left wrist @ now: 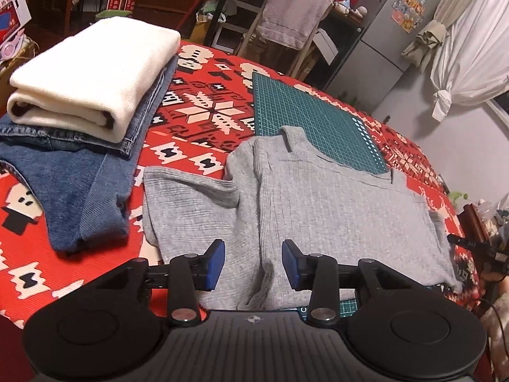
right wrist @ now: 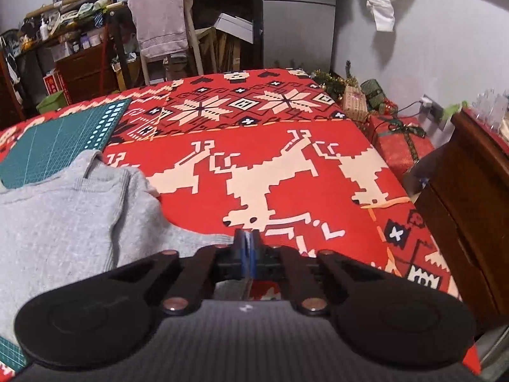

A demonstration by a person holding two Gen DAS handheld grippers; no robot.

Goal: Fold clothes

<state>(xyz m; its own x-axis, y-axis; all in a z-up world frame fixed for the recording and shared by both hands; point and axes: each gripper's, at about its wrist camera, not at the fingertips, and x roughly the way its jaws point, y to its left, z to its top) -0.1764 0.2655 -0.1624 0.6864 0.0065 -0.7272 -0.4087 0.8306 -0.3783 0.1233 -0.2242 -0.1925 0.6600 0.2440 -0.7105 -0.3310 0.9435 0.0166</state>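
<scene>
On the red patterned blanket (left wrist: 197, 117), toward its near edge: grey sweater (left wrist: 318, 197), spread mostly flat, collar end overlapping the near edge of a green cutting mat (left wrist: 305, 108), one sleeve folded across toward the left. Lower hem bunched into a soft ridge between the blue pads (left wrist: 214, 262) of the left gripper (left wrist: 253, 262). Left gripper: spread wide, holding nothing, poised just above the sweater's near hem; contact with the cloth cannot be told.

Toward the left edge of the blanket: folded blue jeans (left wrist: 73, 178), with a folded cream knit (left wrist: 95, 76) stacked on the far part of them. Jeans just beside the grey sleeve, apart from it by a strip of blanket.

Right gripper (right wrist: 248, 250): closed up, pads pressed together with no gap visible, sitting at the right-hand hem corner of the sweater. Grey fabric runs up to the fingertips from the left; whether any cloth is pinched between them cannot be told. Beyond the tips, bare blanket with white reindeer figures out to the right edge.

Past the far edge: chair draped with a grey towel (right wrist: 160, 20), cluttered shelves, a silver fridge (left wrist: 394, 28). Off the far right corner: wrapped gifts (right wrist: 400, 146) and a dark wooden cabinet (right wrist: 470, 210).
</scene>
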